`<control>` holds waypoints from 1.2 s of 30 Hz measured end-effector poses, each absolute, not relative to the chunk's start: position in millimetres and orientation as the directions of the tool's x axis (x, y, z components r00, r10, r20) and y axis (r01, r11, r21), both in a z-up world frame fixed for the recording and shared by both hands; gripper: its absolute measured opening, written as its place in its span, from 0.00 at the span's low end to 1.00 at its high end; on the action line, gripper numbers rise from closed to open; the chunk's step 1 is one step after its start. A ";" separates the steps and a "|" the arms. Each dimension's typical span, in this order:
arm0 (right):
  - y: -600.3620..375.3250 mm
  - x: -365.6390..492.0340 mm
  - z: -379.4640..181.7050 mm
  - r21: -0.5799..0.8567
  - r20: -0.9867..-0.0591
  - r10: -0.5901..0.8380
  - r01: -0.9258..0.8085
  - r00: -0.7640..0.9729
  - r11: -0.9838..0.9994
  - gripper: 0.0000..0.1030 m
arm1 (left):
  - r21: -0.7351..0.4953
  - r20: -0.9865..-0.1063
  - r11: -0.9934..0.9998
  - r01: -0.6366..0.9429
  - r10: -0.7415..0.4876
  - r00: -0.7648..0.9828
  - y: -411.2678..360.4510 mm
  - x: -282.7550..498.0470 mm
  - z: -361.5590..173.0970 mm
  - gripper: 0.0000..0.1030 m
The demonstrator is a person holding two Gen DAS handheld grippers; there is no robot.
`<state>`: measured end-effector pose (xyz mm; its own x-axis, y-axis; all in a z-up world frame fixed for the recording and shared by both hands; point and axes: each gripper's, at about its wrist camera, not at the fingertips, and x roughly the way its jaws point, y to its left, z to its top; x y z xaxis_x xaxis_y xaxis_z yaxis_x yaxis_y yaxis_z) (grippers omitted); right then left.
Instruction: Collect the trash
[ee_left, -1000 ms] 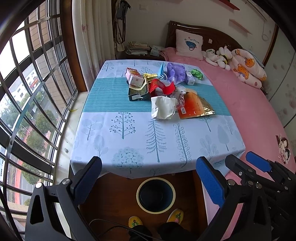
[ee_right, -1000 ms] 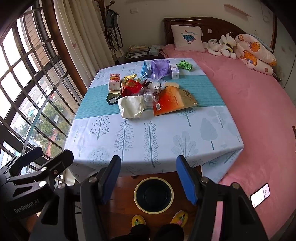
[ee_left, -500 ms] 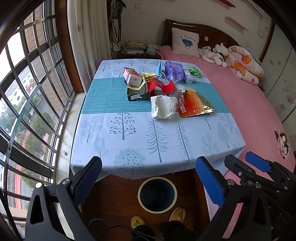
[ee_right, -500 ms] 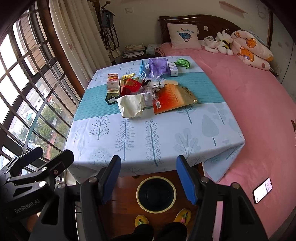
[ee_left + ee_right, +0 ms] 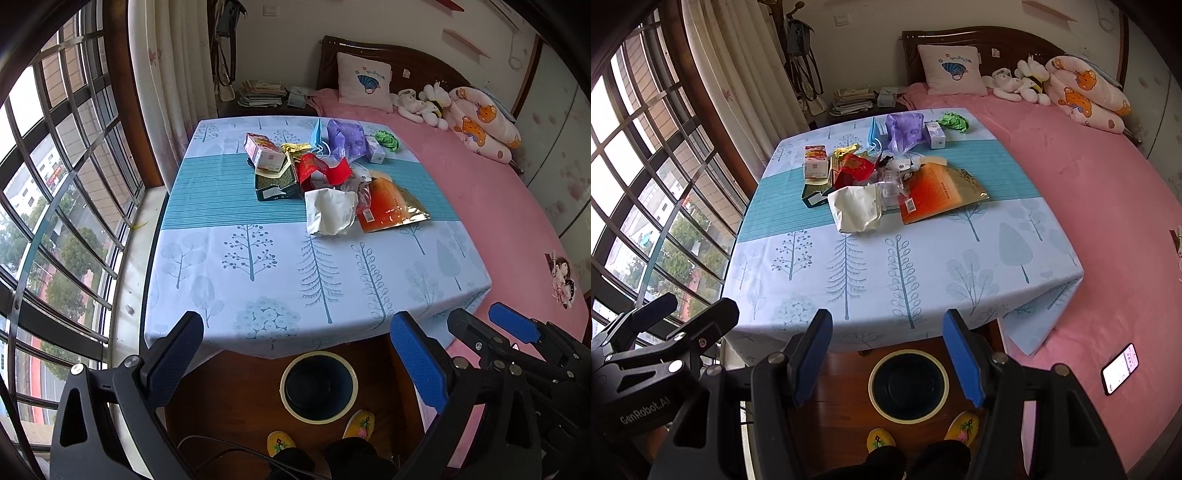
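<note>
Both grippers, left [image 5: 295, 354] & right [image 5: 886, 350], are kept wide open & empty above the bin [image 5: 908, 386]; no trash [image 5: 328, 210] moved yet.

near tablecloth [image 5: 258, 258]: bare | centre: trash pile [image 5: 332, 184] blocks | bin [image 5: 318, 384] mouth: open
</note>
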<state>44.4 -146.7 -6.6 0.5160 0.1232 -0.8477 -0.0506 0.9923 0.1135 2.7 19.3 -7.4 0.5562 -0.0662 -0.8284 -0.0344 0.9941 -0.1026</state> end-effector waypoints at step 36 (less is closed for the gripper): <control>-172.3 187.1 -20.8 0.101 -0.871 0.176 -0.184 0.459 0.978 0.61 | -0.205 -0.832 0.963 -0.177 -0.076 0.550 7.6 128.6 -30.1 0.97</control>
<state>187.1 -172.3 -20.8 0.4594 0.1763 -0.8705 -0.1836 0.9778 0.1012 128.6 7.6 -30.1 0.5501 -0.0758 -0.8316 -0.1774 0.9625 -0.2051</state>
